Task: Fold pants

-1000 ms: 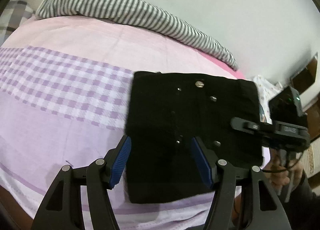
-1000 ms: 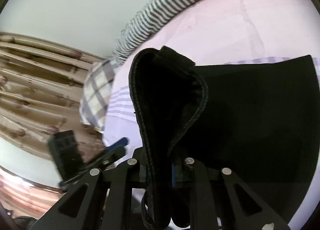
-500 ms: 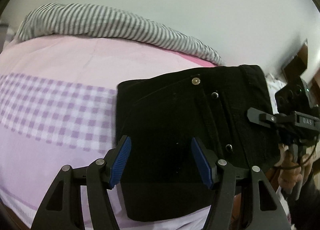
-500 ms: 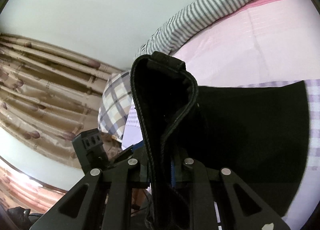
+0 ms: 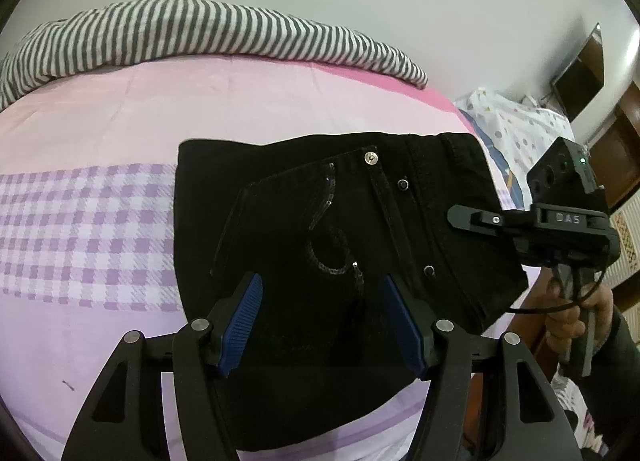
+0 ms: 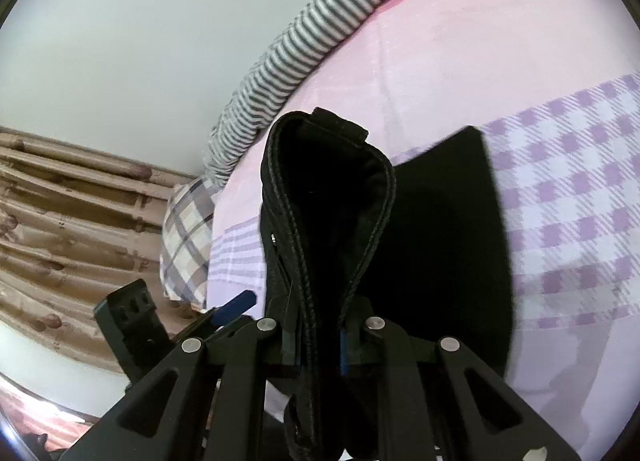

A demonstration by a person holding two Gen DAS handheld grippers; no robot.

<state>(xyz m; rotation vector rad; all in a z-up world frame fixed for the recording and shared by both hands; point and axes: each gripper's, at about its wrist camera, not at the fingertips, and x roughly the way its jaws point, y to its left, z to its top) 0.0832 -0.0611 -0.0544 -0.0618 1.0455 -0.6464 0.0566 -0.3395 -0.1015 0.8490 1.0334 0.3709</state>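
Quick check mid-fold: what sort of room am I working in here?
Most likely a bedroom. The black pants lie on a bed with a pink and purple checked sheet, a striped blanket bunched along the wall and a plaid pillow near patterned curtains.

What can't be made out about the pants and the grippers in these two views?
- Left wrist view: the near edge of the black pants is hidden behind the left gripper.
- Left wrist view: the right gripper fingertips are lost against the black cloth.
- Right wrist view: the waistband and its own fingers hide the pads.
- Fold count: unclear, black on black.
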